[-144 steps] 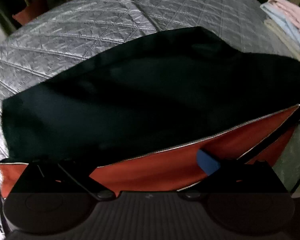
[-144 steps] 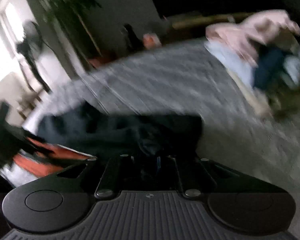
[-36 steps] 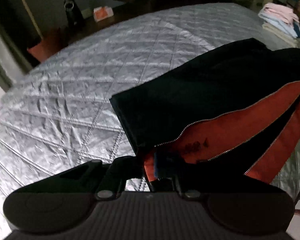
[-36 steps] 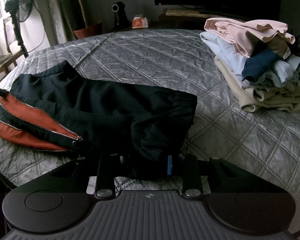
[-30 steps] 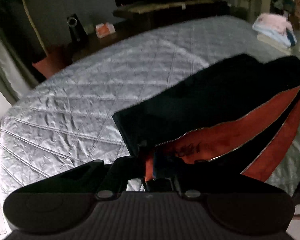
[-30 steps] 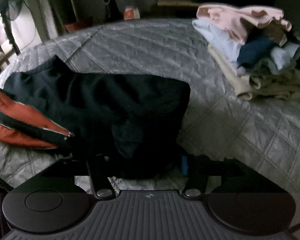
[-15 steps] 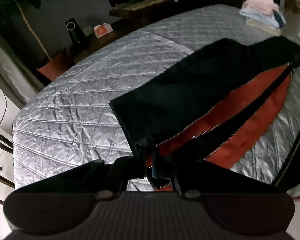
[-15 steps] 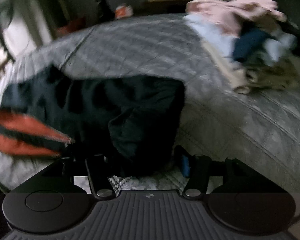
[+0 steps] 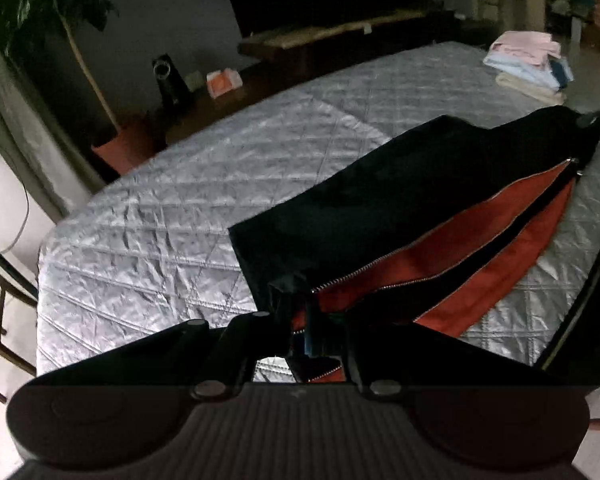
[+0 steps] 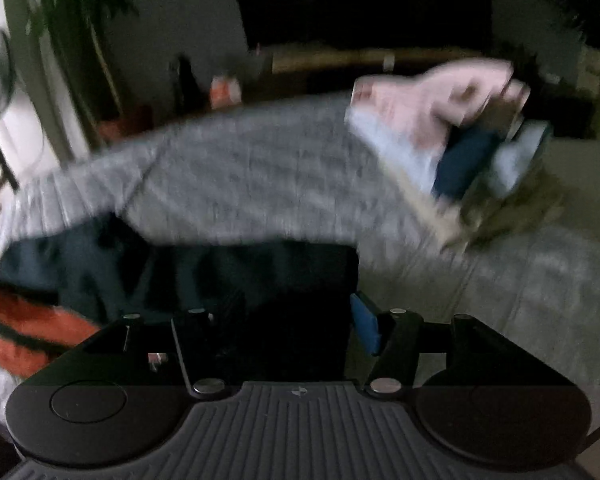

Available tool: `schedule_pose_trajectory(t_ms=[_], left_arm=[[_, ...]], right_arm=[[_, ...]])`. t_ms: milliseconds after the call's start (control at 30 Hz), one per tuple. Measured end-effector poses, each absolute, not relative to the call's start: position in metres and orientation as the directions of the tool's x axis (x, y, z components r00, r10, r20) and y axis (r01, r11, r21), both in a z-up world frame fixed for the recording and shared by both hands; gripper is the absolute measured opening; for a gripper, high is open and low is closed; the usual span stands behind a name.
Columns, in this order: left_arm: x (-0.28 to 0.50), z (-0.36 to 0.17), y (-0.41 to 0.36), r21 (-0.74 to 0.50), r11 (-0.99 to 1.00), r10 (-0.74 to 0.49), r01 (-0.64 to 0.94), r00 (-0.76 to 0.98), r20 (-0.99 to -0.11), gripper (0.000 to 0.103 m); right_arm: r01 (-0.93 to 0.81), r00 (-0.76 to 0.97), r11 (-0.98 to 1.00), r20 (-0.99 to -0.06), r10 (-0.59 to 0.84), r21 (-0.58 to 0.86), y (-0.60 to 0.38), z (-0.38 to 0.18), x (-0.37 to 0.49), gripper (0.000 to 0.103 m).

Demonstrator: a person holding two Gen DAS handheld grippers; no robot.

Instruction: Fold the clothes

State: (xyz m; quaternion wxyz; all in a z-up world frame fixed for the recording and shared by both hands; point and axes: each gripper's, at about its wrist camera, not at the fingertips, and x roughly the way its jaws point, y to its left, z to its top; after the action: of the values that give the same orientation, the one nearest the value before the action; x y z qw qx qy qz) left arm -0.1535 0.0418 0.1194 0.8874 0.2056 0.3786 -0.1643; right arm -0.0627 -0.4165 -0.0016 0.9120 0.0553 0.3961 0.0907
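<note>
Tilting downward, left tool pinches the trousers hem; right tool, blurred, seemingly straddles fabric, parted.

A wide stretch of the quilted bed lay bare to the left of and beyond the black garment, leaving open passage there. A stack of folded clothes blocked the far right corner, well apart from the garment, with bare quilt between.

Home bedroom: quilted grey bedspread, folded laundry stack, potted plant, low wooden bench.
</note>
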Motion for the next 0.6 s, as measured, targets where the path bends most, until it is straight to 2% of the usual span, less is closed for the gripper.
schedule_pose_trajectory(t_ms=[167,333,433,567,600], left_arm=[[-0.164,0.119,0.045,0.278,0.853,-0.108,0.443,0.669,-0.735,0.005],[-0.160,0.089,0.035,0.408,0.746,-0.016,0.526,0.626,-0.780,0.005],[-0.153,0.083,0.039,0.366,0.774,-0.014,0.517,0.591,-0.806,0.005],[-0.152,0.090,0.050,0.336,0.816,-0.019,0.470,0.603,-0.797,0.005],[-0.151,0.091,0.054,0.327,0.830,-0.016,0.452,0.605,-0.796,0.002]], right_arm=[[-0.085,0.615,0.981,-0.765,0.190,0.175,-0.418,-0.030,-0.066,0.062],[-0.119,0.626,0.987,-0.763,0.162,0.112,-0.410,-0.037,-0.069,0.063],[-0.144,0.613,0.987,-0.776,0.148,0.075,-0.405,-0.037,-0.062,0.066],[-0.149,0.604,0.987,-0.784,0.140,0.061,-0.402,-0.036,-0.056,0.071],[-0.152,0.604,0.987,-0.785,0.137,0.055,-0.401,-0.036,-0.055,0.073]])
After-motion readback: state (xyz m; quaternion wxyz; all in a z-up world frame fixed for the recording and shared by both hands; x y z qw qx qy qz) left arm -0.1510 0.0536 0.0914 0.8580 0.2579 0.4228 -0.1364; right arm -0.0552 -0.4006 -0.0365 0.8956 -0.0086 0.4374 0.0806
